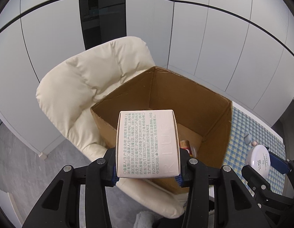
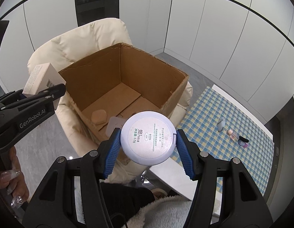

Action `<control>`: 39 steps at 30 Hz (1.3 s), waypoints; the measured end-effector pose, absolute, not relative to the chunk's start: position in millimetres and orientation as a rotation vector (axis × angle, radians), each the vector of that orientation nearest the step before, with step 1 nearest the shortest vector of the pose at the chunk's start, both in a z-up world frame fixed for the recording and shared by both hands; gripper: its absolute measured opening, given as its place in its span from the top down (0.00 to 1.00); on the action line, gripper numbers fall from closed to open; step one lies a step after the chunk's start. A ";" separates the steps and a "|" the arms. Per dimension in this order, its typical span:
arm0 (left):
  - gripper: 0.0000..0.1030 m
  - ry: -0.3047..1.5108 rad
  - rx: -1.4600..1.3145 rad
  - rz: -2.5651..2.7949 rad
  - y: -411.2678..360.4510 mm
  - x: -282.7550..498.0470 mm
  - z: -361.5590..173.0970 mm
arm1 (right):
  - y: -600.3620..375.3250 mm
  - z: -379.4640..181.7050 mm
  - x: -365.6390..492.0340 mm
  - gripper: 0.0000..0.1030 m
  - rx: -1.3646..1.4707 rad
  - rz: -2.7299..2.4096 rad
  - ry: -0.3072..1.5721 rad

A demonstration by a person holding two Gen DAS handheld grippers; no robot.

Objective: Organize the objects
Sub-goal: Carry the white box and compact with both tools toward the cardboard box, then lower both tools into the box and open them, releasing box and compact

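My left gripper [image 1: 148, 168] is shut on a white printed carton [image 1: 148, 144], held above the near rim of an open cardboard box [image 1: 213, 114]. My right gripper [image 2: 148, 142] is shut on a round white powder compact [image 2: 148, 137], its label side facing the camera, just before the near corner of the same cardboard box [image 2: 112, 70]. In the right wrist view the left gripper [image 2: 33, 98] shows at the left with the carton [image 2: 40, 77] in it. A tan sponge [image 2: 98, 116] and a grey puff [image 2: 114, 125] lie on the box floor. A small amber-and-red item [image 1: 188, 148] lies inside too.
The box rests on a cream padded armchair [image 1: 86, 87]. To the right stands a table with a blue checked cloth [image 2: 223, 114] that bears several small cosmetics [image 2: 236, 136]. A person's hand [image 2: 12, 176] grips the left tool. White wall panels stand behind.
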State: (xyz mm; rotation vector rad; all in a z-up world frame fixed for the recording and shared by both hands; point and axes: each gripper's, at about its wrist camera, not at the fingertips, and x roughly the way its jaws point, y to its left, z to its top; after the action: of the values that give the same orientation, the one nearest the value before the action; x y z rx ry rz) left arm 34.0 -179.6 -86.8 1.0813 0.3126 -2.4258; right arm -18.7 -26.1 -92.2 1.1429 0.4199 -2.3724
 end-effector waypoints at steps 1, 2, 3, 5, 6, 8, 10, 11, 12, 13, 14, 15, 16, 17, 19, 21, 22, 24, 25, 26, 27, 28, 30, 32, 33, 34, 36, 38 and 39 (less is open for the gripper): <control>0.57 0.313 1.085 -2.421 -182.0 29.4 -89.3 | -29.4 -94.3 -24.3 0.42 1.144 -2.366 0.421; 0.57 0.316 1.091 -2.416 -184.5 23.2 -92.9 | -32.5 -95.9 -28.4 0.42 1.143 -2.366 0.425; 0.57 0.318 1.095 -2.413 -187.0 19.7 -95.5 | -35.7 -97.8 -32.3 0.42 1.142 -2.366 0.428; 0.57 0.320 1.107 -2.404 -191.8 7.7 -102.6 | -42.5 -101.7 -40.9 0.42 1.141 -2.362 0.430; 0.57 0.320 1.113 -2.399 -194.0 2.6 -105.6 | -45.9 -103.9 -45.4 0.42 1.142 -2.360 0.430; 0.57 0.320 1.121 -2.390 -197.4 -7.1 -111.7 | -54.5 -110.4 -56.7 0.42 1.144 -2.356 0.432; 0.57 0.316 1.131 -2.374 -201.9 -18.1 -118.2 | -61.3 -116.1 -66.1 0.42 1.151 -2.354 0.434; 0.57 0.315 1.136 -2.367 -204.2 -23.1 -121.4 | -64.3 -119.4 -72.5 0.42 1.155 -2.352 0.433; 0.57 0.314 1.140 -2.363 -205.9 -26.6 -123.4 | -67.1 -121.6 -76.5 0.42 1.158 -2.350 0.434; 0.57 0.310 1.148 -2.353 -208.2 -31.7 -126.5 | -70.1 -124.3 -81.2 0.42 1.160 -2.347 0.437; 0.57 0.308 1.153 -2.347 -210.7 -37.3 -129.5 | -74.4 -128.6 -87.6 0.42 1.164 -2.344 0.442; 0.57 0.302 1.153 -2.342 -212.9 -41.7 -131.8 | -78.0 -132.2 -92.5 0.42 1.170 -2.340 0.446; 0.57 0.292 1.154 -2.334 -214.5 -45.5 -133.7 | -81.3 -135.7 -97.5 0.42 1.174 -2.335 0.447; 0.57 0.284 1.152 -2.328 -216.3 -49.8 -135.5 | -84.5 -139.1 -102.1 0.42 1.178 -2.330 0.447; 0.57 0.285 1.155 -2.324 -218.2 -57.2 -139.0 | -90.3 -145.6 -110.2 0.42 1.189 -2.321 0.452; 0.57 0.282 1.165 -2.320 -219.6 -63.2 -141.9 | -96.3 -151.4 -116.2 0.42 1.196 -2.319 0.460; 0.57 0.274 1.170 -2.316 -220.9 -67.4 -144.2 | -99.5 -154.5 -119.1 0.42 1.200 -2.317 0.466; 0.57 0.260 1.179 -2.310 -221.5 -72.3 -147.1 | -104.7 -160.0 -123.6 0.42 1.207 -2.312 0.476; 0.57 0.260 1.182 -2.309 -223.2 -74.2 -148.2 | -106.7 -162.5 -125.2 0.42 1.210 -2.308 0.478; 0.57 0.263 1.186 -2.310 -223.9 -75.9 -149.5 | -108.8 -165.2 -126.7 0.42 1.215 -2.302 0.482; 0.57 0.266 1.188 -2.310 -224.5 -77.3 -150.4 | -110.3 -167.5 -127.6 0.42 1.217 -2.298 0.485; 0.57 0.266 1.188 -2.310 -225.5 -78.4 -151.1 | -110.6 -168.8 -127.5 0.42 1.218 -2.297 0.488; 0.57 0.260 1.191 -2.309 -226.2 -81.1 -152.6 | -111.6 -171.9 -128.3 0.42 1.220 -2.293 0.489; 0.57 0.263 1.195 -2.311 -224.6 -82.0 -153.1 | -111.9 -174.0 -129.5 0.42 1.225 -2.290 0.486; 0.57 0.264 1.195 -2.311 -224.4 -82.3 -153.2 | -111.8 -174.6 -130.3 0.42 1.228 -2.290 0.483; 0.57 0.264 1.193 -2.314 -224.2 -82.4 -152.9 | -111.5 -174.5 -130.1 0.42 1.229 -2.291 0.481; 0.55 0.260 1.182 -2.320 -223.9 -82.1 -151.5 | -111.3 -175.3 -131.2 0.42 1.231 -2.291 0.475; 0.55 0.254 1.177 -2.329 -222.7 -82.3 -149.7 | -110.8 -175.0 -131.6 0.42 1.230 -2.294 0.470; 0.55 0.254 1.177 -2.331 -223.2 -82.5 -149.5 | -110.8 -174.8 -132.2 0.42 1.231 -2.295 0.468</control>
State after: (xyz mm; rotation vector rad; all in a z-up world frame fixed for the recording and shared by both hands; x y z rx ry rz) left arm -82.5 -223.2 -149.5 1.1774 0.2538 -2.3308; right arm -132.2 -110.8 -174.8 1.2312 0.4682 -2.2950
